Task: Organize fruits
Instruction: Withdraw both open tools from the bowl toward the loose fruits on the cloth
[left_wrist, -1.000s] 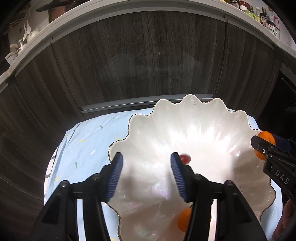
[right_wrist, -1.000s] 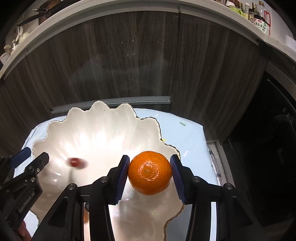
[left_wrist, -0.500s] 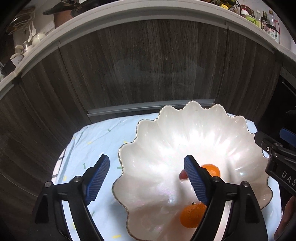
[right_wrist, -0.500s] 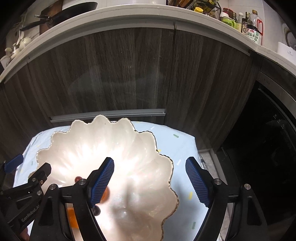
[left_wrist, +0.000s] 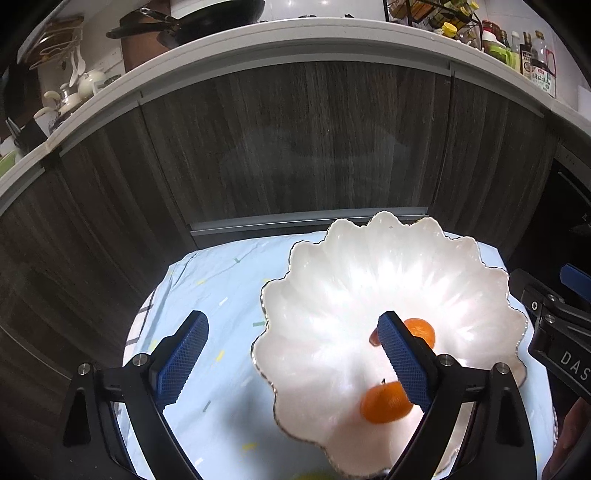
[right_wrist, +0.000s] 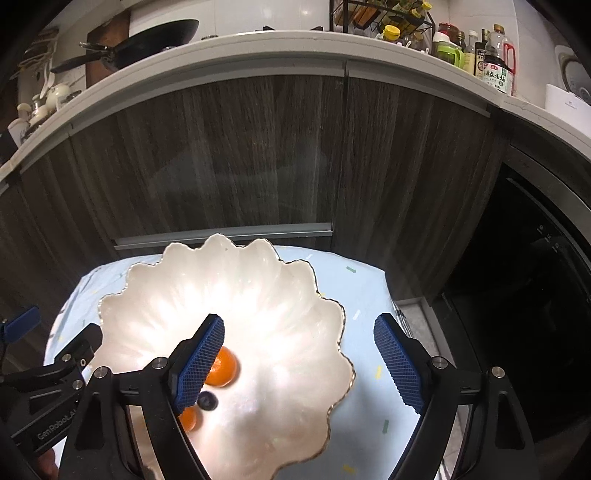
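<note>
Both claws hang wide open and empty above the shell-shaped bowl (left_wrist: 388, 280) on the blue-clothed surface (left_wrist: 207, 295). The left claw (left_wrist: 291, 362) straddles the bowl's left rim; the right claw (right_wrist: 299, 362) straddles its right rim. Two oranges (left_wrist: 386, 402) (left_wrist: 419, 332), a small red fruit (left_wrist: 373, 336) and a dark berry (right_wrist: 207, 400) lie in the bowl's near half. A yellowish blur at the surface's near edge, nearer the left claw, may be fruit; I cannot tell.

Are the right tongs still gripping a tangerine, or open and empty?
Open and empty: the right tongs stand wide apart with nothing between them. Two tangerines lie in the white bowl.
</note>
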